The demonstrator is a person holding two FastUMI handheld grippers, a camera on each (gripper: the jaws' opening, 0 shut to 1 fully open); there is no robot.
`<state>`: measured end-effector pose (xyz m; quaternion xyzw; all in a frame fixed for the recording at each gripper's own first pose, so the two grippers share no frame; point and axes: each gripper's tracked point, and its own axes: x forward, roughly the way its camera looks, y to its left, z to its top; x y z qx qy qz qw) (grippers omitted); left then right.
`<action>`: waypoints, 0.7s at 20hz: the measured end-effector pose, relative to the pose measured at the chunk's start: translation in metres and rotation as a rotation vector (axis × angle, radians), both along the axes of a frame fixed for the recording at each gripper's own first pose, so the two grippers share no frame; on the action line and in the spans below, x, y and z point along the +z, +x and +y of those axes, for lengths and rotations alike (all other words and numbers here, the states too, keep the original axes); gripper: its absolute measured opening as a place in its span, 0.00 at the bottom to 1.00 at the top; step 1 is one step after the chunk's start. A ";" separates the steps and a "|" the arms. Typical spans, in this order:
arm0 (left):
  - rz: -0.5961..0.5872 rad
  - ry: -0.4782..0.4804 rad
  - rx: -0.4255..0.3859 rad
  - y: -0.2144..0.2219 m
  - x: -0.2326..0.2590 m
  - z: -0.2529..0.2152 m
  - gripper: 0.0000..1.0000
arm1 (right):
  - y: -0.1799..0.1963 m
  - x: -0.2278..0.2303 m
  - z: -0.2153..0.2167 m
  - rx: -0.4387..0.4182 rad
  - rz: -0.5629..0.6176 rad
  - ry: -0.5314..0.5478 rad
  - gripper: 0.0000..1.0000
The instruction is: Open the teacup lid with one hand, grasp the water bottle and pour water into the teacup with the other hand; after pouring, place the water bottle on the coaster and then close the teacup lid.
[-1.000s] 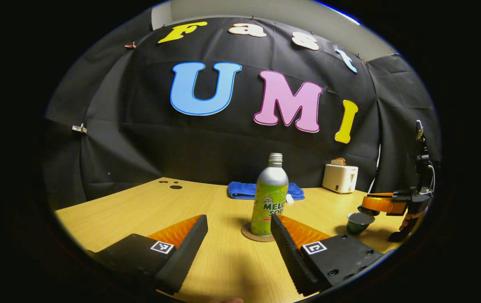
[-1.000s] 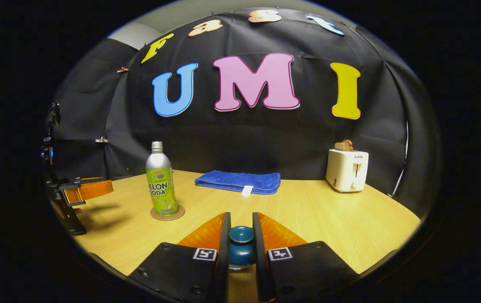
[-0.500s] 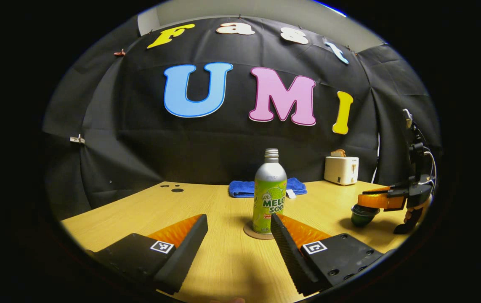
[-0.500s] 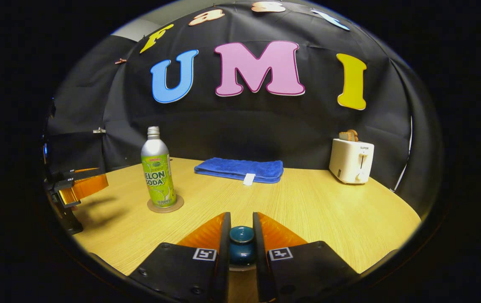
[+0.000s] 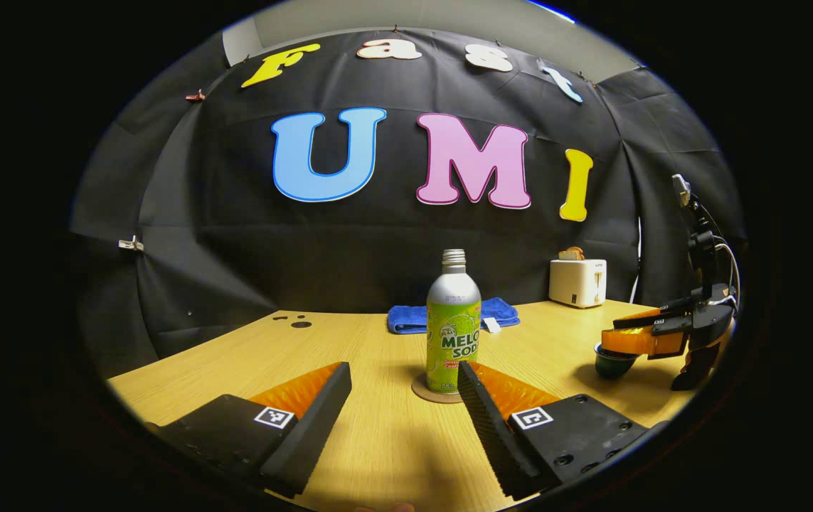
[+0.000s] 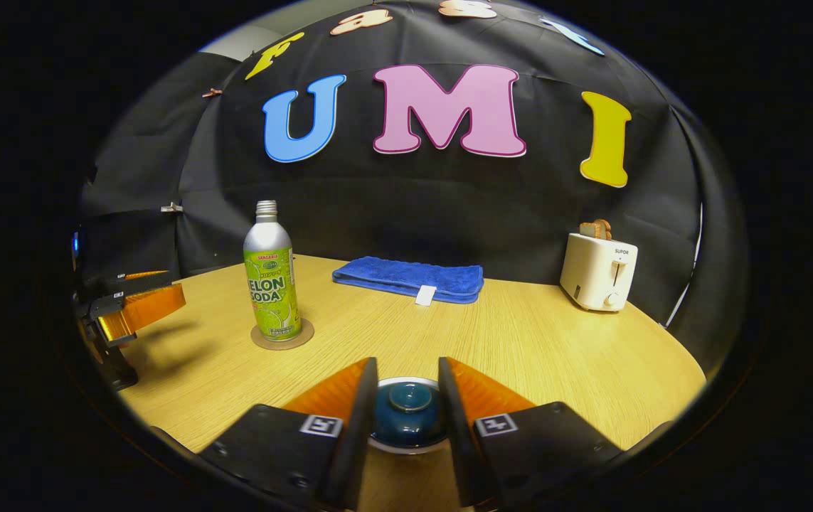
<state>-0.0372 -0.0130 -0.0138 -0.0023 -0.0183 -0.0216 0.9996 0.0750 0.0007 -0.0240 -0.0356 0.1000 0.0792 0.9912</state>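
Releasing the teacup lid (image 6: 406, 409), the right tool (image 6: 404, 427) is spreading its fingers after gripping the knob half a second ago; the lid is now sitting on the teacup (image 5: 612, 363), so the closing step looks complete. The left tool (image 5: 406, 405) is hanging open, near the water bottle (image 5: 453, 323) on its coaster (image 5: 427, 392). Open counter (image 6: 555, 355) is lying to the right.

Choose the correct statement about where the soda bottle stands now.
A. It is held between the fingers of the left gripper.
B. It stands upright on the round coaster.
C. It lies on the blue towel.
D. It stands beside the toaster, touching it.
B: the soda bottle stands upright on the round coaster, apart from the blue towel, the toaster and the open left gripper.
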 end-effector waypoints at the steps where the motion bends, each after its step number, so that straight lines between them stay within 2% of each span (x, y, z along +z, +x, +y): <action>1: 0.000 0.000 0.001 -0.001 -0.001 -0.001 0.95 | -0.003 0.005 -0.002 -0.007 -0.027 0.004 0.61; 2: -0.001 0.000 0.006 -0.002 0.000 -0.001 0.95 | -0.006 0.011 -0.004 -0.012 -0.061 0.009 0.79; 4: -0.001 0.000 0.006 -0.003 0.000 -0.005 0.95 | -0.016 0.021 -0.005 -0.016 -0.128 0.012 0.96; 9: 0.000 -0.001 0.014 -0.003 -0.001 -0.017 0.95 | -0.036 0.038 -0.013 -0.039 -0.226 0.048 0.97; 12: 0.001 -0.001 0.022 -0.004 0.000 -0.028 0.95 | -0.040 0.024 -0.016 -0.051 -0.172 0.091 0.98; 14: 0.000 -0.001 0.020 -0.004 0.000 -0.037 0.95 | -0.041 0.029 -0.022 -0.084 -0.189 0.080 0.98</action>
